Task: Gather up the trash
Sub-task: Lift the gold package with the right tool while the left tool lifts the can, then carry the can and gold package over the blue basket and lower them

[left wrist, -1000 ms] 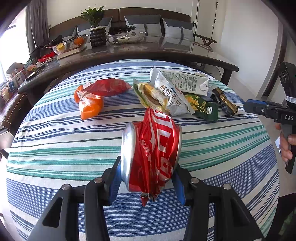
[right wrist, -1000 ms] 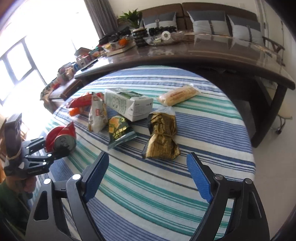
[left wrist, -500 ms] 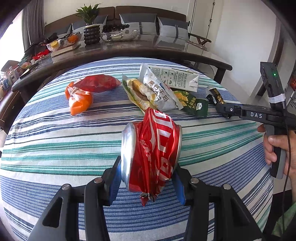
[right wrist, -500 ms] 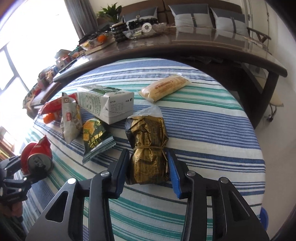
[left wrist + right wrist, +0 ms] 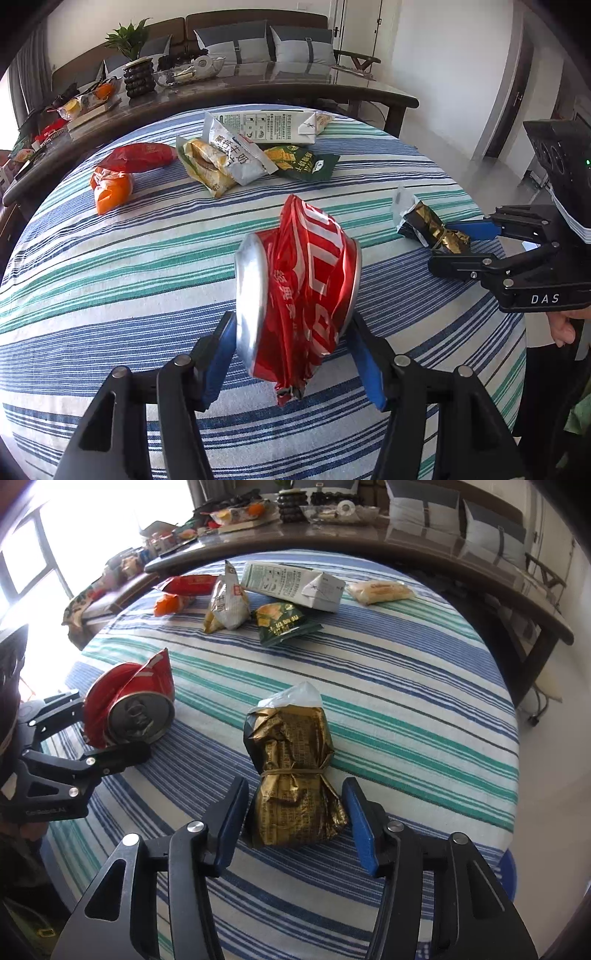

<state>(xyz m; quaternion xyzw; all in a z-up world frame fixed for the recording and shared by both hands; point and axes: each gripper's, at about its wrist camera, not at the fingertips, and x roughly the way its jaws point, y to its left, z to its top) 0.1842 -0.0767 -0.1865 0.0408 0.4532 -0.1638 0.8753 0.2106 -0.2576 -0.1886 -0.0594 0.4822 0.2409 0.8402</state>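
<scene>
My left gripper (image 5: pixel 291 354) is shut on a crushed red can (image 5: pixel 299 291) and holds it above the striped tablecloth (image 5: pixel 110 258). The can and the left gripper also show in the right wrist view (image 5: pixel 129 709). My right gripper (image 5: pixel 293 821) is shut on a crumpled gold and black wrapper (image 5: pixel 291 771) tied with a rubber band, lifted off the cloth. In the left wrist view the right gripper (image 5: pixel 448 240) holds the wrapper (image 5: pixel 428 225) at the table's right side.
Far side of the table holds a white milk carton (image 5: pixel 295 585), a green snack packet (image 5: pixel 284 622), a silver packet (image 5: pixel 227 603), red (image 5: pixel 138 157) and orange wrappers (image 5: pixel 110 188), and a bread pack (image 5: pixel 380 590). A cluttered dark table (image 5: pixel 258 85) stands behind.
My right gripper moved in around the gold wrapper, shut on it and lifted it back toward the near right. My left gripper kept hold of the red can.
</scene>
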